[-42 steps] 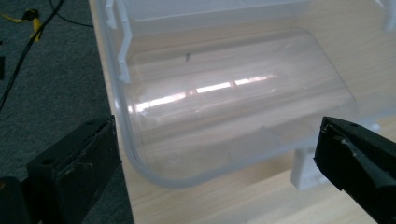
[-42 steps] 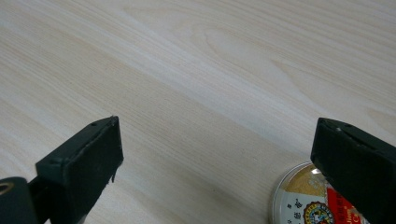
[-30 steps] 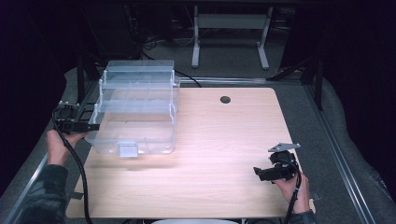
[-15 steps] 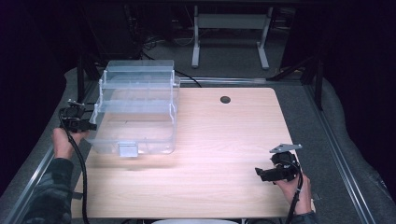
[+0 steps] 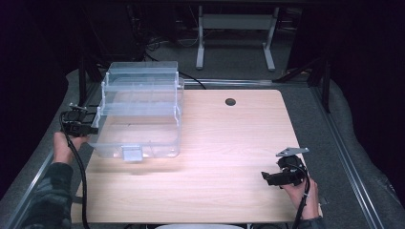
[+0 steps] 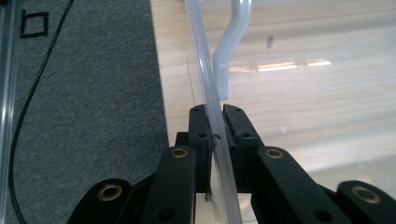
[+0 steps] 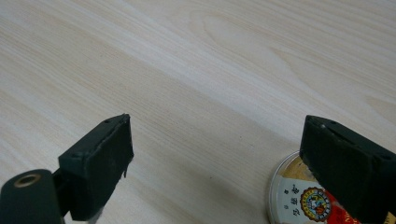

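One clear plastic box (image 5: 141, 114) with stepped tiers stands at the table's (image 5: 229, 157) left side. The left gripper (image 6: 217, 135) is clamped on its thin side wall. The right gripper (image 7: 215, 158) hovers over bare wood, jaws wide apart, holding nothing, beside one round printed tin (image 7: 292, 198).

A pale wood-grain table (image 5: 229, 143) sits under bright light, with a glare patch across its middle and a small dark round hole (image 5: 230, 101) near the far edge. Around it lies grey carpeted floor (image 5: 248, 57) — black cables (image 5: 157, 45) snake across it at the back. Beyond stands a white metal frame (image 5: 234, 21) on two legs. The rest of the room is dark — black on both sides.
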Available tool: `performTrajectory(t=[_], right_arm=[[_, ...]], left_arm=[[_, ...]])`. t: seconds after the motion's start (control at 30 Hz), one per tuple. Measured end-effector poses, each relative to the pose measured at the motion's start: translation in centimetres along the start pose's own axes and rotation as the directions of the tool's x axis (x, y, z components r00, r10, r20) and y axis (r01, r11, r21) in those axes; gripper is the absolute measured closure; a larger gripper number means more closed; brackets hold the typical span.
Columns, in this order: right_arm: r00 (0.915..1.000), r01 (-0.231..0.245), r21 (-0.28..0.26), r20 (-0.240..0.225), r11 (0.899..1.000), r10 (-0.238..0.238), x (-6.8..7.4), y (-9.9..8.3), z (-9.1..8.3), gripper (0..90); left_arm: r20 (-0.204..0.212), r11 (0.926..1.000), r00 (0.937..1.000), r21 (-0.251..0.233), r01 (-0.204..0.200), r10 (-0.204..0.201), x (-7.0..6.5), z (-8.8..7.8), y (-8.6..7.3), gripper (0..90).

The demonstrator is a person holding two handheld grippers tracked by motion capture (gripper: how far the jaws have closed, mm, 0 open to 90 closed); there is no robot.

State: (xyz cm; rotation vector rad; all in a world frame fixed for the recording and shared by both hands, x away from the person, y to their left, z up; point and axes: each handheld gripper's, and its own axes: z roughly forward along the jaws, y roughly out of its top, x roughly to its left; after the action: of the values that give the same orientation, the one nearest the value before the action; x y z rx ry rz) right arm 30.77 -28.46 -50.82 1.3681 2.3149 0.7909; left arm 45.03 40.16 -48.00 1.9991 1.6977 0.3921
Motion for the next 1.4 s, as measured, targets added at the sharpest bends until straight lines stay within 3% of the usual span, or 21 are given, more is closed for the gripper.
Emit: performTrajectory(t=[0.2, 0.37, 1.0, 1.4], right_arm=[[1.0000, -0.005, -0.001, -0.002, 1.000, 0.005, 0.0, 0.1, -0.1, 9.1], [1.0000, -0.006, 0.005, 0.004, 1.000, 0.006, -0.1, 0.0, -0.1, 10.0], [0.9997, -0.021, 0.008, 0.013, 1.000, 0.021, -0.5, -0.3, -0.2, 8.9], [0.9993, -0.031, 0.007, 0.021, 1.000, 0.030, -0.8, -0.6, -0.3, 8.5]], left_arm=[[0.036, 1.0000, 0.9993, -0.001, 0.007, -0.007, 0.0, -0.1, -0.3, 81.8], [0.038, 1.0000, 0.9992, 0.004, -0.006, 0.006, -0.4, -0.1, -0.3, 81.3], [0.056, 0.9948, 0.9933, 0.005, -0.102, 0.101, -2.7, -0.4, -1.0, 78.3], [0.063, 0.9903, 0.9885, 0.015, -0.138, 0.137, -4.9, -0.5, -1.3, 77.1]])
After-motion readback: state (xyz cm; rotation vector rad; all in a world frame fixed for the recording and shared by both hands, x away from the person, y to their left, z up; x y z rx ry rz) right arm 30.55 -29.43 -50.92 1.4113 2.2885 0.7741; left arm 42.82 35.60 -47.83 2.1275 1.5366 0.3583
